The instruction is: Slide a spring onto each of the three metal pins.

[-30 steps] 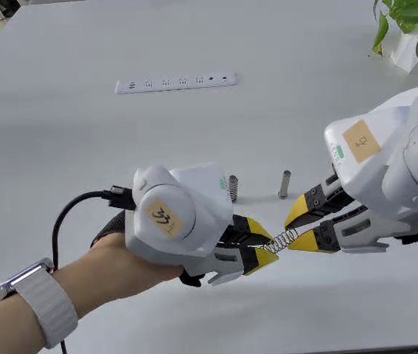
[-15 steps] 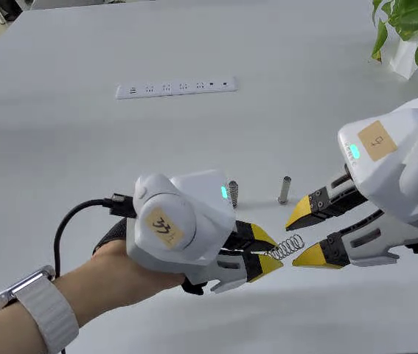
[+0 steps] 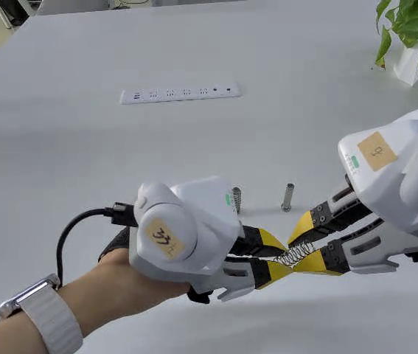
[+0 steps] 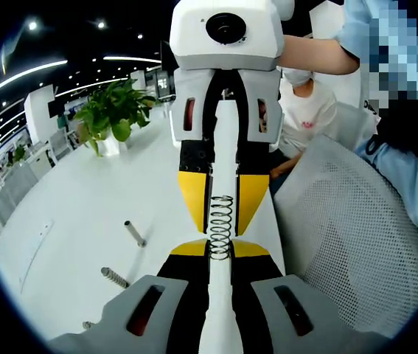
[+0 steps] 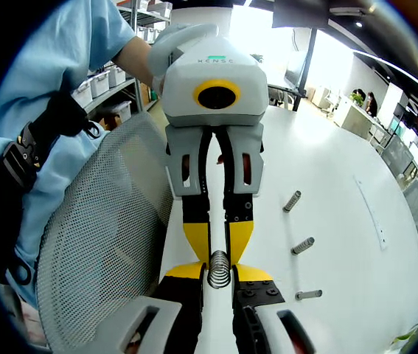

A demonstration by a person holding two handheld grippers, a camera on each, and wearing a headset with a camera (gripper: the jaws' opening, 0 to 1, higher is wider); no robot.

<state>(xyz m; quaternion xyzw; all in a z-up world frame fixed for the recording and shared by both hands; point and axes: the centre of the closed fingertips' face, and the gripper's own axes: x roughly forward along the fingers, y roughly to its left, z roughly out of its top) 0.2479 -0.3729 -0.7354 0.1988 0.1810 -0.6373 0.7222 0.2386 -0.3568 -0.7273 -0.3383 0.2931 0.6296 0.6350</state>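
The pale surface (image 3: 83, 147) carries the whole job. Nearer the person than the bare pin (image 3: 287, 198), the two hand-held grippers meet tip to tip. The left hand-held gripper (image 3: 279, 257) comes in from one side and the right hand-held gripper (image 3: 304, 246) from the other. Each has its yellow-tipped jaws closed on the loose spring (image 3: 294, 255), which lies roughly level between them, just in front of the bare pin and not on it. A potted plant (image 3: 411, 29) stands far beyond the bare pin, off to the right gripper's side. A white power strip (image 3: 180, 94) lies well beyond the pin on the opposite side. Near the bare pin, on the left gripper's side, a sprung pin (image 3: 237, 199) stands upright. In the right gripper view a second sprung pin (image 5: 292, 200) lines up further along.
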